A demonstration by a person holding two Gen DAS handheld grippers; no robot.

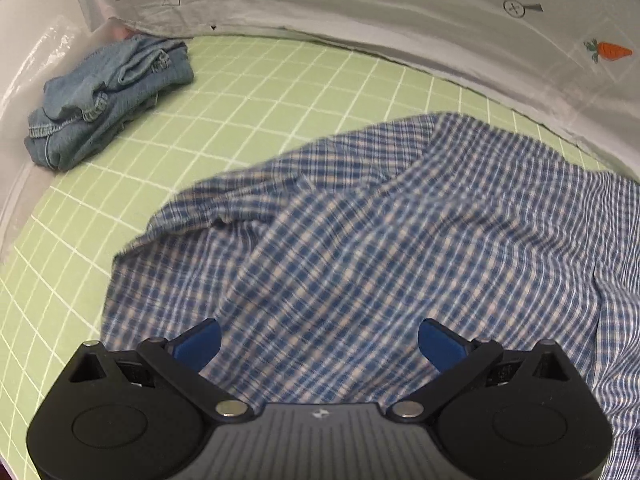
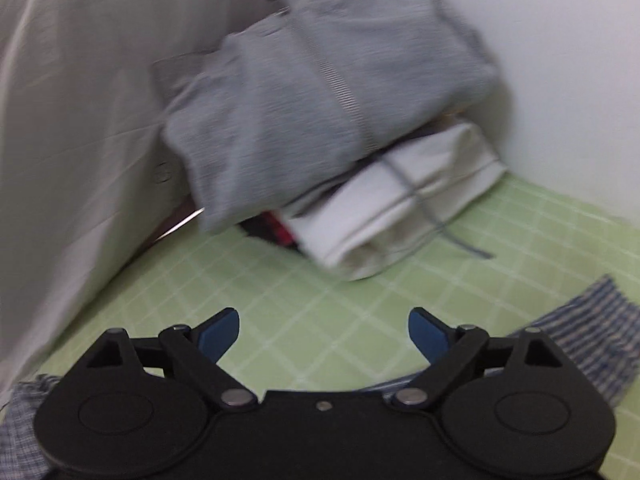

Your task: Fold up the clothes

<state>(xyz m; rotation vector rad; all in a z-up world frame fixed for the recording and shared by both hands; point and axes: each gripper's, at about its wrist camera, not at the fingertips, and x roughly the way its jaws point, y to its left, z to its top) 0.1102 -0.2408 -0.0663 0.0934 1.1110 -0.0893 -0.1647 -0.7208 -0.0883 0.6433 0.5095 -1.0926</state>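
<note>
Left wrist view: the left tool [image 1: 319,342] hangs over a blue-and-white checked shirt [image 1: 360,240], its two blue fingers [image 1: 202,342] spread wide and released, with nothing pinched between them. The shirt lies rumpled and partly flattened on the green gridded mat [image 1: 120,184] that covers the bench, directly beneath and ahead of the tool, and runs off the right edge of the view. Whether the fingers touch the cloth cannot be told. Well apart from the shirt, at the far left corner of the mat, sits a crumpled bundle of blue denim [image 1: 104,100] against a white wall. A white cloth backdrop [image 1: 360,12] printed with a small carrot [image 1: 610,51] borders the far side of the mat.

Right wrist view (blurred): the right tool [image 2: 324,334] is likewise released, fingers wide apart, with only bare mat [image 2: 320,300] between them. The checked shirt [image 2: 588,344] shows at the right of the tool and again at the lower left corner, just beside and behind the tool body rather than between the fingers. Ahead, in the far corner, stands a pile of folded clothes: a grey striped garment [image 2: 320,100] on top of a white folded garment [image 2: 400,216], with something dark and red tucked beneath.
</note>
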